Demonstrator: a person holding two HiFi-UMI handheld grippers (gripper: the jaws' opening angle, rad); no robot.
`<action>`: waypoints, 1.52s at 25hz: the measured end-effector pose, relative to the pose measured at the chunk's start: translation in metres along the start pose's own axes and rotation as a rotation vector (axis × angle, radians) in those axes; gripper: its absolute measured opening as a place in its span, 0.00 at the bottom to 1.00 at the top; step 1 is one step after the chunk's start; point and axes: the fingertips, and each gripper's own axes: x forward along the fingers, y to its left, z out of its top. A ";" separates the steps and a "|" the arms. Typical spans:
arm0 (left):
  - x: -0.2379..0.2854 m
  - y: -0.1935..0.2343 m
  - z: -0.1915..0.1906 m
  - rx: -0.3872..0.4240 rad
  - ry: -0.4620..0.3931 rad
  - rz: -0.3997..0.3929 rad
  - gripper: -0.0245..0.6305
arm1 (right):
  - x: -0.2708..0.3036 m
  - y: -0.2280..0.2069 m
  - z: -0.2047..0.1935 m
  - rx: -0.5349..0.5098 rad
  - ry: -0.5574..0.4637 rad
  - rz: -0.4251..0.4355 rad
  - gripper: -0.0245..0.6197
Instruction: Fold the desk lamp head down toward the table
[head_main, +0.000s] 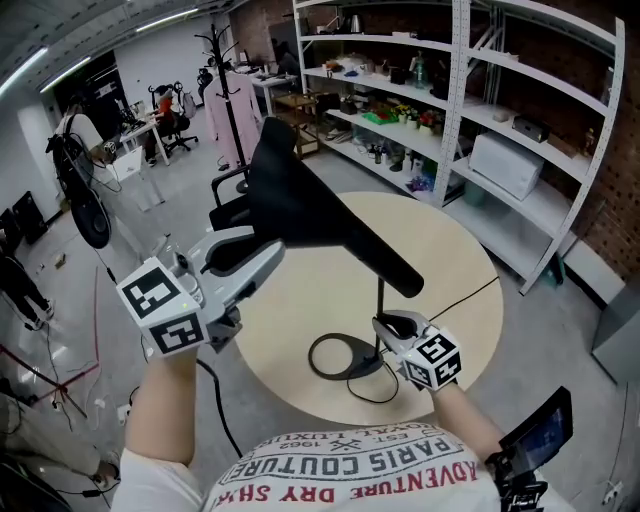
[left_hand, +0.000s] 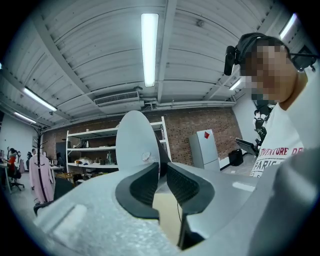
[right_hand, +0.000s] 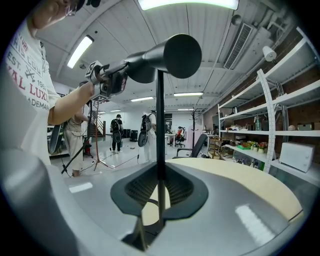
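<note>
The lamp head (head_main: 300, 195) is being pinched by the left fingers (left_hand: 145, 186), the pole (right_hand: 160, 125) by the right fingers (right_hand: 181, 188); swinging the head down is probably being called for next.

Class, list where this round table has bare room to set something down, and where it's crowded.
Bare: the far half of the table, from the lamp stem to the shelving side, but for the cable. Crowded: the near edge, with ring base, cable loop and right gripper on the stem.
</note>
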 end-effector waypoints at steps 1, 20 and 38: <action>-0.001 0.000 -0.002 -0.006 0.000 0.002 0.12 | 0.000 0.000 0.000 0.000 0.000 0.000 0.10; -0.005 0.003 -0.020 -0.096 -0.056 0.015 0.12 | -0.003 -0.004 -0.001 -0.007 0.006 -0.004 0.10; -0.015 0.005 -0.047 -0.209 -0.101 0.031 0.12 | -0.002 -0.002 -0.001 -0.007 0.001 0.000 0.10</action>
